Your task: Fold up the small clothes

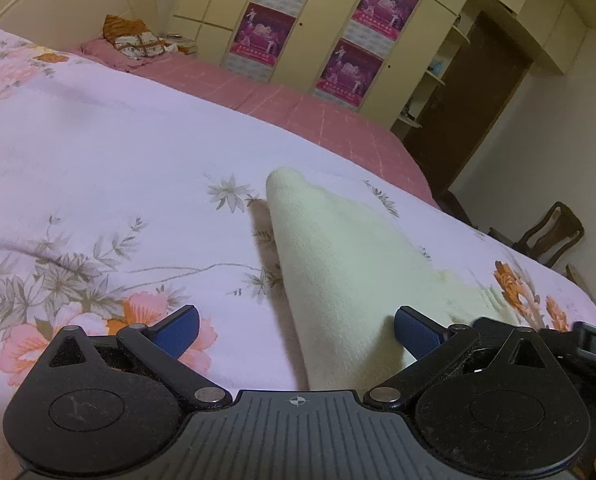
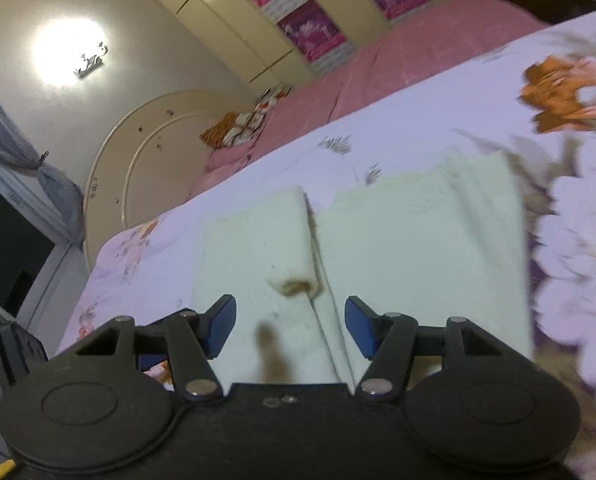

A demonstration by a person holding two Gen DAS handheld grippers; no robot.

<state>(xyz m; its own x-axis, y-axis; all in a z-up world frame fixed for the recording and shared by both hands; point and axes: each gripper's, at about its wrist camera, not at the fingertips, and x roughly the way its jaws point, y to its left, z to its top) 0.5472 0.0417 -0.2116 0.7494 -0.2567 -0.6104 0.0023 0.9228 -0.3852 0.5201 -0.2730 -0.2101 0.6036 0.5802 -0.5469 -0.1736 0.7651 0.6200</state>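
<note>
Although the folding looks under way, it is not finished: a small cream garment point(image 2: 377, 248) lies on the floral bedsheet point(image 1: 118, 160) with its left part doubled over into a flap, a seam-like gap between flap and body. What kind of garment it is cannot be told. In the left wrist view the same garment rises toward a rounded tip.

The left gripper point(image 1: 296, 332) hovers at the garment's near edge, jaws spread wide and holding nothing; one blue pad rests against the cloth. The right gripper point(image 2: 290, 324) hangs over the garment's middle, jaws likewise released, astride the seam. Judging by this, a further fold and a flattening remain.

Beyond the garment lies a pink checked sheet point(image 1: 290, 100), then a pillow pile point(image 1: 136, 42) by the headboard. Behind stands a wardrobe with purple posters point(image 1: 266, 28). A wooden chair point(image 1: 553, 236) sits right of the garment, off the bed. Nothing lies on the bedsheet near the garment to hinder the grippers.
</note>
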